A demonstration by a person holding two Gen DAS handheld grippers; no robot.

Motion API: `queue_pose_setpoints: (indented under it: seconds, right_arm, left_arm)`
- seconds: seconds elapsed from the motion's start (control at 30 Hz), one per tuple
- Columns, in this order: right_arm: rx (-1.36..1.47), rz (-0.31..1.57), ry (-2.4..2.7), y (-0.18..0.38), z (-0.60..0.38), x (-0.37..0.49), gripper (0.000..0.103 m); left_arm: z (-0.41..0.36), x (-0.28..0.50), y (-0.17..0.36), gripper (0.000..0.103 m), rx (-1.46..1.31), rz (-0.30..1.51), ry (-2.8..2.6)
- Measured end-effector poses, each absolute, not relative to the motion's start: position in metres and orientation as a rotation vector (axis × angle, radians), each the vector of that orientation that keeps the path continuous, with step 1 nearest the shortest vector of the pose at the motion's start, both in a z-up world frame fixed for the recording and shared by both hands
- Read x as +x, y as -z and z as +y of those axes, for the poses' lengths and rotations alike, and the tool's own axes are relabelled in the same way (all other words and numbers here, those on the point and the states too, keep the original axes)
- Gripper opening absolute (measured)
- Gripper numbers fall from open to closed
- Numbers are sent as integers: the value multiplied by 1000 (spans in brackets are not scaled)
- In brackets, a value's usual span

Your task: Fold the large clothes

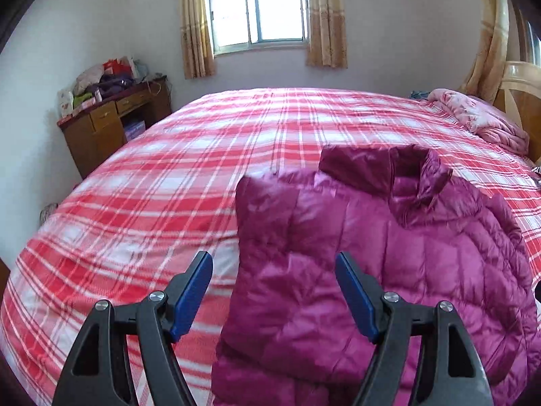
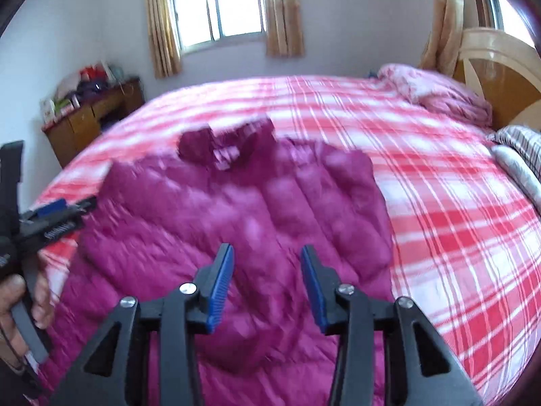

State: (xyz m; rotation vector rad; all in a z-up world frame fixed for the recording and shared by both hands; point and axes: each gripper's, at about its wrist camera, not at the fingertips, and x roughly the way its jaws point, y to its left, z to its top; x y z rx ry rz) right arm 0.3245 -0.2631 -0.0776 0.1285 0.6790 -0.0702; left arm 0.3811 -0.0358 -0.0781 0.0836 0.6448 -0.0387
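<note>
A magenta quilted puffer jacket [image 2: 236, 223] lies spread on the bed with the red and white checked cover [image 1: 152, 176]. Its collar [image 2: 226, 142] points toward the window, and its body looks narrow, so I judge that the sleeves are already turned in, though I cannot see them clearly.

The left gripper [image 1: 274, 291] hangs above the left edge of the jacket with its blue pads wide apart and nothing between them. The right gripper [image 2: 267, 284] hangs over the lower middle of the jacket; its jaws stand partly apart and no cloth is pinched in them. In the right wrist view the left gripper appears at the left side, held by a hand [image 2: 17, 308], just beside the jacket's edge.

The step in hand seems to be between two folds: both grippers are free and are looking for a new hold. The next move probably calls for each gripper to go down to the near hem, close on it at two separate points, and bring it up toward the collar. The padded cloth is thick and slippery, so a deep bite is needed.
</note>
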Motion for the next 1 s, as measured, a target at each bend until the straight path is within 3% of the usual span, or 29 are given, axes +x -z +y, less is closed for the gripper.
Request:
queue_pose_setpoints:
  seconds: [0.5, 0.83, 1.0]
  right_arm:
    - [129, 797, 91, 134, -262, 371, 42]
    - [81, 827, 126, 147, -258, 384, 42]
    - [56, 835, 143, 149, -256, 386, 42]
  left_arm:
    - [-66, 457, 144, 77, 157, 823, 34]
    - [-56, 467, 155, 88, 85, 891, 54]
    - [-51, 470, 158, 99, 54, 914, 28]
